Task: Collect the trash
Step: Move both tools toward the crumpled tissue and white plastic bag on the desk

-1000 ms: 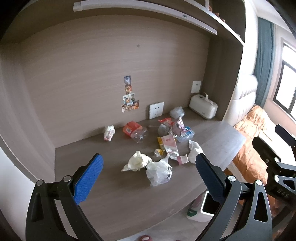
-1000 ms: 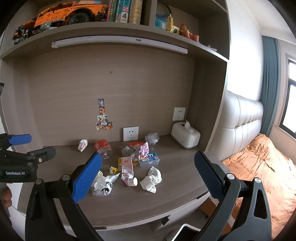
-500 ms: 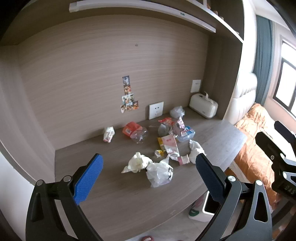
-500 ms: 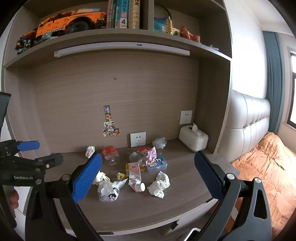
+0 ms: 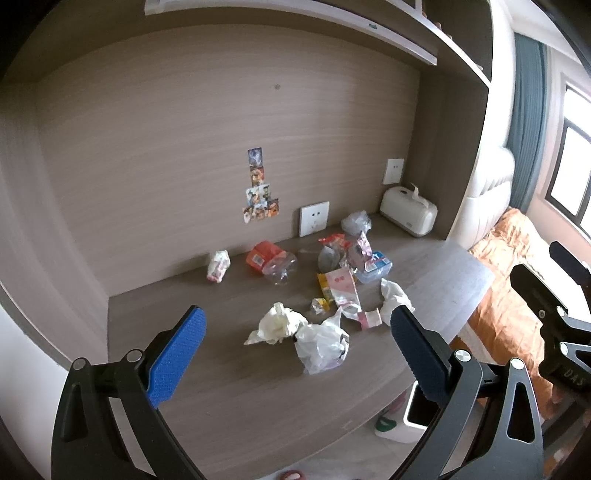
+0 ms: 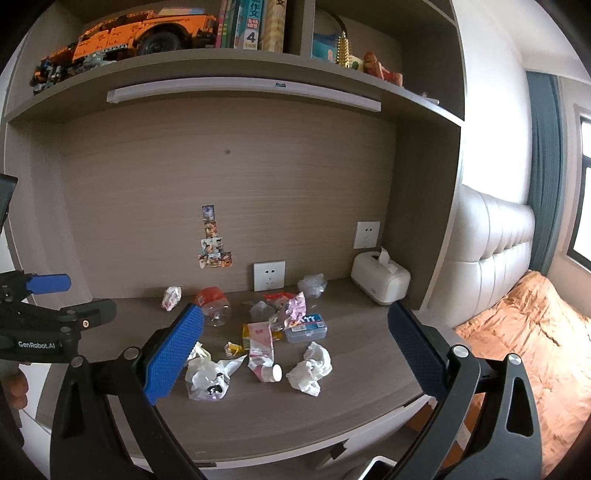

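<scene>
Left wrist view is showing both grippers, left gripper and right gripper, hanging wide open and empty, while all the crumpled white tissues and wrappers are lying uncollected on the brown wooden desk, near the white bin.

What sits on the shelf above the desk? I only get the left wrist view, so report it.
Observer: An orange toy truck, with upright books to its right.
Operator: Tell me what's at the shelf's right end.
Observer: A small gold pagoda, then a brown figurine.
Operator: Now describe my left hand-held gripper from outside.
Observer: The left hand-held gripper shows at the right wrist view's left edge, with "GenRobot.AI" printed on its side.
</scene>
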`<control>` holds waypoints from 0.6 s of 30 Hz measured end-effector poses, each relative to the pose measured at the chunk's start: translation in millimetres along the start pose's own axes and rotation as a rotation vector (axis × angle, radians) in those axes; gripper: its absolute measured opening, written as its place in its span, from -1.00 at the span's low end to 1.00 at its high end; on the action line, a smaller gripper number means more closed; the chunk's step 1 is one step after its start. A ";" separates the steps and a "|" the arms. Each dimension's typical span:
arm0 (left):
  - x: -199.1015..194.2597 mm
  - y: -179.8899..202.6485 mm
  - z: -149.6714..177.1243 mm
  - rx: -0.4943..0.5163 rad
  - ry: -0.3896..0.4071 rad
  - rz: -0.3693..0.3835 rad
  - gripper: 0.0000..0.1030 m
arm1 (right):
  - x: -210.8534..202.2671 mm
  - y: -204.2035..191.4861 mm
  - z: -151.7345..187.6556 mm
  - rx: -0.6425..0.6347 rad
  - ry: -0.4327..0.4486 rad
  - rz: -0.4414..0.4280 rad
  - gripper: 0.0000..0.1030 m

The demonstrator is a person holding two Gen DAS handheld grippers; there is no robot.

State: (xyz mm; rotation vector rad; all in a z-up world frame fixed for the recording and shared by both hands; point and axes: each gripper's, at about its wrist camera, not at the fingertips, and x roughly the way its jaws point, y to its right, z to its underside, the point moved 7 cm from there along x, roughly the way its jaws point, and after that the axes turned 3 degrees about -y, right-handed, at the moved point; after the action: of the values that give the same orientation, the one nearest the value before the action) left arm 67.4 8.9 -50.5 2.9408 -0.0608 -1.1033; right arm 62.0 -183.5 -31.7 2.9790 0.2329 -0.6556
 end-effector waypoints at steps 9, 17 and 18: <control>9.9 -10.0 0.9 0.049 0.011 -0.064 0.91 | 12.2 -7.3 4.6 -0.013 -0.023 -0.006 0.94; 21.3 -12.8 -0.3 0.084 0.001 -0.071 0.91 | 30.7 -15.9 10.9 -0.006 -0.066 -0.035 0.94; 24.2 -13.6 -0.5 0.087 -0.002 -0.072 0.91 | 33.2 -17.2 12.3 -0.006 -0.072 -0.037 0.94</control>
State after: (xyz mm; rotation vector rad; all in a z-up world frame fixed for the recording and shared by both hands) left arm 86.5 21.7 -66.2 3.0411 -0.0021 -1.1408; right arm 83.9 -163.6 -57.7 2.9455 0.2847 -0.7632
